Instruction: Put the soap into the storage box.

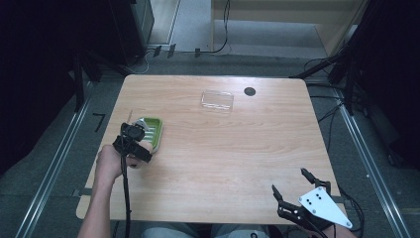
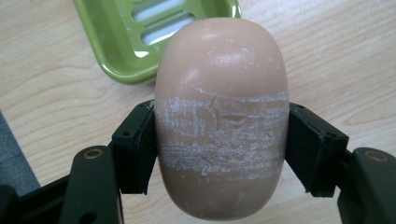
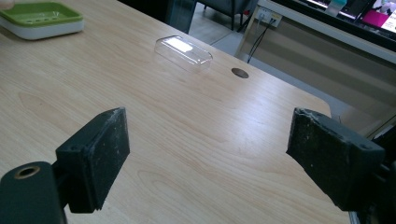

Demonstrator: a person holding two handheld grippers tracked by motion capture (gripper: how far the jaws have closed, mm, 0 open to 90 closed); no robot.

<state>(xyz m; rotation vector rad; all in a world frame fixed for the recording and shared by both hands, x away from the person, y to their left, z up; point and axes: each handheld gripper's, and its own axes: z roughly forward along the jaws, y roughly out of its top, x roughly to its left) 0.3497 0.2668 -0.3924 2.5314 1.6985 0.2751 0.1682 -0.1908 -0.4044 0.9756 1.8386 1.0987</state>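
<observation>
- Left tongs (image 2: 219,149), left gripper view: both black pads (image 2: 135,149) press the flanks of a smooth, oval, peach-coloured bar of soap (image 2: 219,116), lower centre of frame. A band of white scuffed residue crosses the bar's middle.
- The soap sits above the pale wooden tabletop (image 2: 336,56); the grain shows beneath it.
- Green plastic soap dish with slotted base (image 2: 126,42), upper left of that frame, just behind the bar. Whether soap and dish touch I cannot tell.
- High view: the left tongs (image 1: 140,130) sit at the near end of the green dish (image 1: 156,134), left of centre (the hand (image 1: 110,162) comes in from the lower left).
- Right tongs (image 1: 292,186), lower right of the high view: jaws spread wide, nothing between them, over the tabletop's near edge.
- Right gripper view: wide gap between the tongs (image 3: 205,163), bare wood between them.
- Clear rectangular plastic lid (image 1: 217,100), upper centre of the high view, lies flat, well apart from the dish.
</observation>
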